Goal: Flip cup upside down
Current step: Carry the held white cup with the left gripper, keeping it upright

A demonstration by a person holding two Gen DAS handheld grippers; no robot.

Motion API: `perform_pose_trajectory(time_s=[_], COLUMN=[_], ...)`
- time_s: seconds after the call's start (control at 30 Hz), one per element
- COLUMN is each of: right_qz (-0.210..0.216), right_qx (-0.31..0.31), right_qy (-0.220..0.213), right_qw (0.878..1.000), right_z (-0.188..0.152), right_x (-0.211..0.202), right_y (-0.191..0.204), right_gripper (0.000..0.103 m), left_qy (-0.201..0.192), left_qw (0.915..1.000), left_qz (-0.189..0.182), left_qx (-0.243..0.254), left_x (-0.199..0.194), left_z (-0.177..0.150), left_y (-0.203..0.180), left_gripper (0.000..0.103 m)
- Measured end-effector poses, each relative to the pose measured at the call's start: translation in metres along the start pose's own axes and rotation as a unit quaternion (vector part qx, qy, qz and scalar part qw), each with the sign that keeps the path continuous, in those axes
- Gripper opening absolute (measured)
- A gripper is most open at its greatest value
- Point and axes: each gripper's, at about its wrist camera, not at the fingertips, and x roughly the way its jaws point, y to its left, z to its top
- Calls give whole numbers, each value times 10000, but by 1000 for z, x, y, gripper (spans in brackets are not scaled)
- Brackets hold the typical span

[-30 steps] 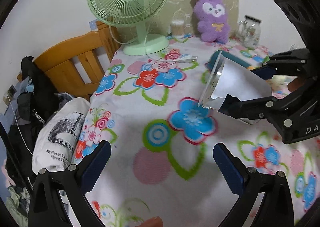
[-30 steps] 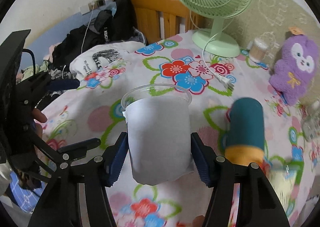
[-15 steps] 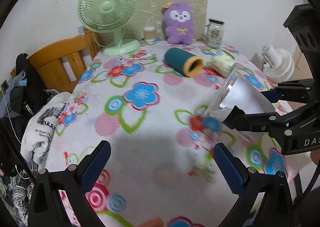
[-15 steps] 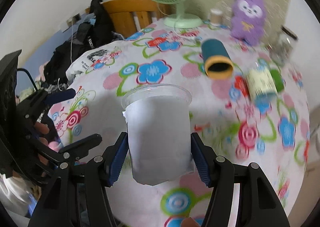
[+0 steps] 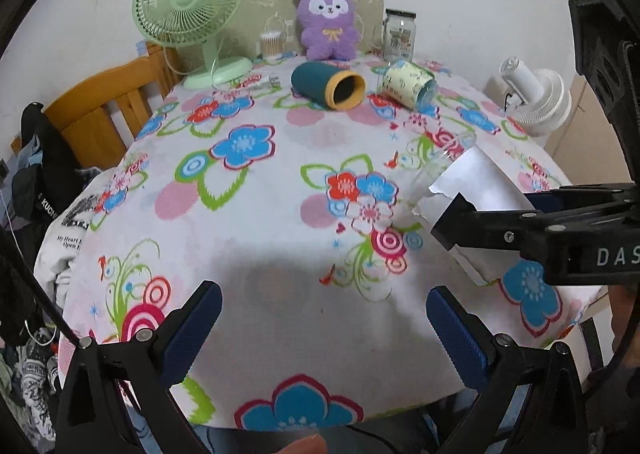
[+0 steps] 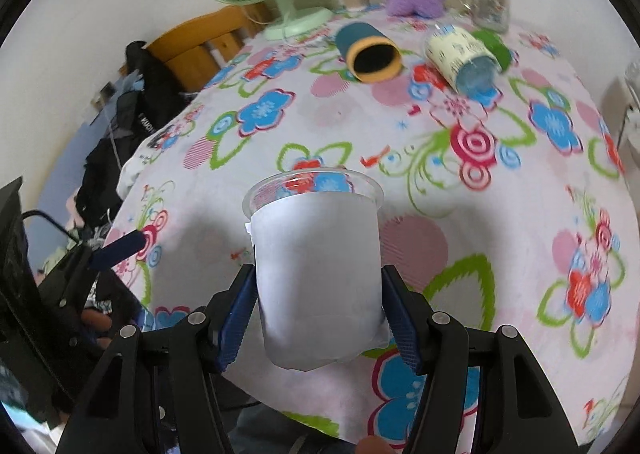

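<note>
The right gripper (image 6: 320, 318) has its jaws clamped on a clear plastic cup (image 6: 316, 274) held tilted above the floral worktop (image 5: 280, 214), while the left gripper (image 5: 324, 326) hangs spread wide, holding nothing.

We have the right gripper (image 6: 318, 318) clamped, both blue pads (image 6: 236, 318) pressed flat against opposite sides of what it carries, held up in the air. From the left wrist view its black fingers reach in sideways from the right edge. Our left gripper (image 5: 322, 330) hangs low with its jaws spread wide, nothing between the blue pads (image 5: 192, 328). A fingertip (image 5: 306, 444) peeks in at the bottom.
</note>
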Motion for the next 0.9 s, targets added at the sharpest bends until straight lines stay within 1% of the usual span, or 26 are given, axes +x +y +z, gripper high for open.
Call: perform_pose_trajectory(time_s=[0.07, 0.23, 0.37, 0.47, 0.53, 0.57, 0.6, 0.8, 0.9], right_qz=[-73, -186, -199, -129, -141, -148, -116, 58, 178], right_qx=[117, 81, 95, 185, 207, 217, 229, -27, -138], right_qy=[17, -20, -12, 86, 73, 96, 94, -46, -162], right_qw=[9999, 9998, 9998, 9997, 9997, 9996, 9996, 10000, 9996], right_z=[-3, -5, -5, -6, -7, -7, -7, -1, 1], right_x=[3, 5, 9, 14, 14, 14, 12, -6, -22], right_y=[-3, -1, -1, -5, -5, -5, -5, 3, 3], right_gripper=[65, 65, 65, 66, 71, 77, 81, 86, 86], left_qy=[14, 30, 74, 96, 108, 109, 108, 34, -33], left_qw=[10000, 10000, 10000, 9999, 9999, 9999, 9999, 9998, 9995], left_qz=[5, -40, -30, -13, 4, 13, 20, -9, -84], left_qx=[15, 20, -44, -68, -75, -76, -84, -189, -291], left_x=[0, 1, 3, 4, 5, 4, 4, -5, -11], left_z=[-2, -6, -8, -9, -9, -9, -9, -3, 1], left_y=[-1, -5, -5, -5, -4, -4, -4, -4, -6], left_gripper=[103, 103, 103, 103, 103, 103, 103, 103, 103])
